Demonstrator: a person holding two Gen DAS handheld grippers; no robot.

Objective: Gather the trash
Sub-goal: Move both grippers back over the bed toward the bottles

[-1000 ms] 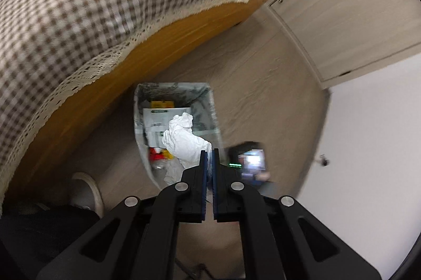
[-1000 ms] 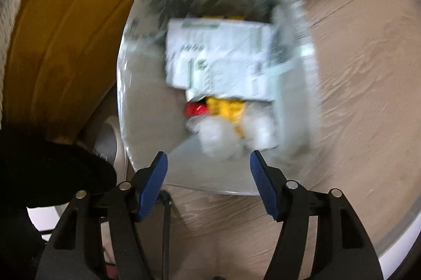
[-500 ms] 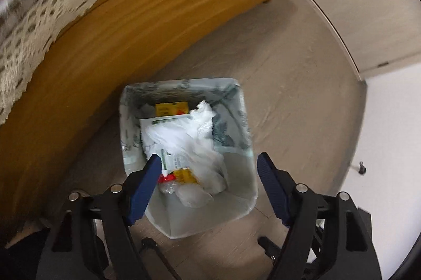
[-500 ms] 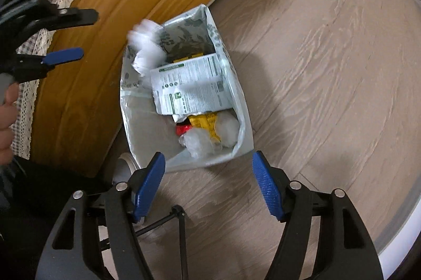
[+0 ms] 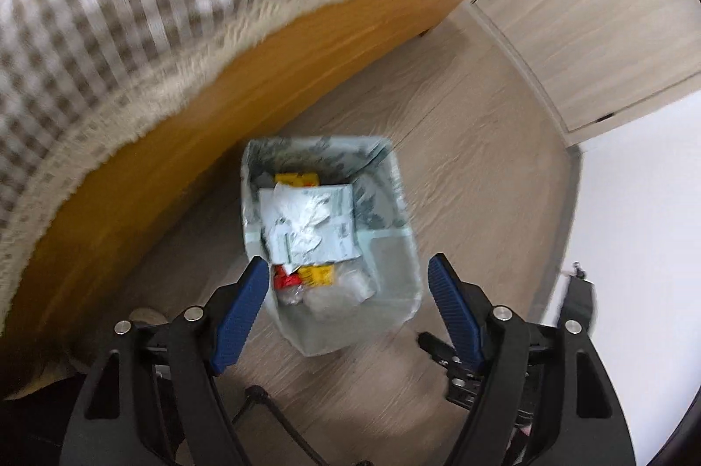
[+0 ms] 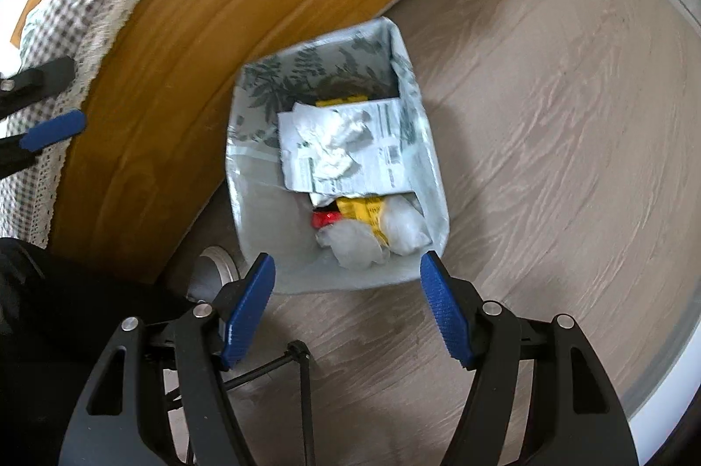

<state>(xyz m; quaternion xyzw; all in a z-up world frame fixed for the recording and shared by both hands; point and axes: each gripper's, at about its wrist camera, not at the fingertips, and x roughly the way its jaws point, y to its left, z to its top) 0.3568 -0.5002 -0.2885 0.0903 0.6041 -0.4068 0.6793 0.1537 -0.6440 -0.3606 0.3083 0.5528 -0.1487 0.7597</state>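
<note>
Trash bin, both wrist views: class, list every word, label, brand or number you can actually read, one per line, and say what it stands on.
No text can be read in either view.
White printed paper in the trash bin: lines of print and a code-like block, too blurred to read.
Yellow packet: dark print, too small and blurred.
Red wrapper: no legible marking.
Crumpled tissue: blank.

Bin [image 6: 245, 212] (paper-filled), right gripper [image 6: 346, 312] empty above

Glossy wooden bed frame [image 6: 245, 28], crumpled paper [image 6: 337, 142], matt wood-grain floor [image 6: 547, 159].
</note>
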